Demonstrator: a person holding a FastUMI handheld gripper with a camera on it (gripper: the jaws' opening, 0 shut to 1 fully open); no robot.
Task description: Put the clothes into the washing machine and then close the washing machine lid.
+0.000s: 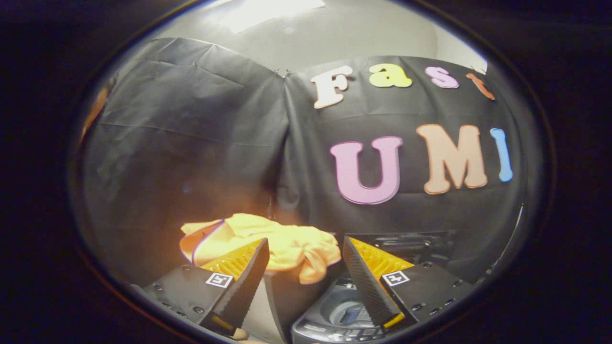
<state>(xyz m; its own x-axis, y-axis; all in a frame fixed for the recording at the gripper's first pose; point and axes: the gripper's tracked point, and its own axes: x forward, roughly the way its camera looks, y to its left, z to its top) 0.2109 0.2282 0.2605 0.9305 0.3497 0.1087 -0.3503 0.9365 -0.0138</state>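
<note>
A heap of clothes point(267, 246) lies just beyond the gripper point(303, 253), whose two fingers stand spread apart with nothing pressed between them — the heap sits ahead of the left finger and reaches toward the gap. The washing machine point(342, 313) sits below and to the right of the clothes, under the right finger. Behind the clothes hangs the booth wall point(191, 143).
</note>
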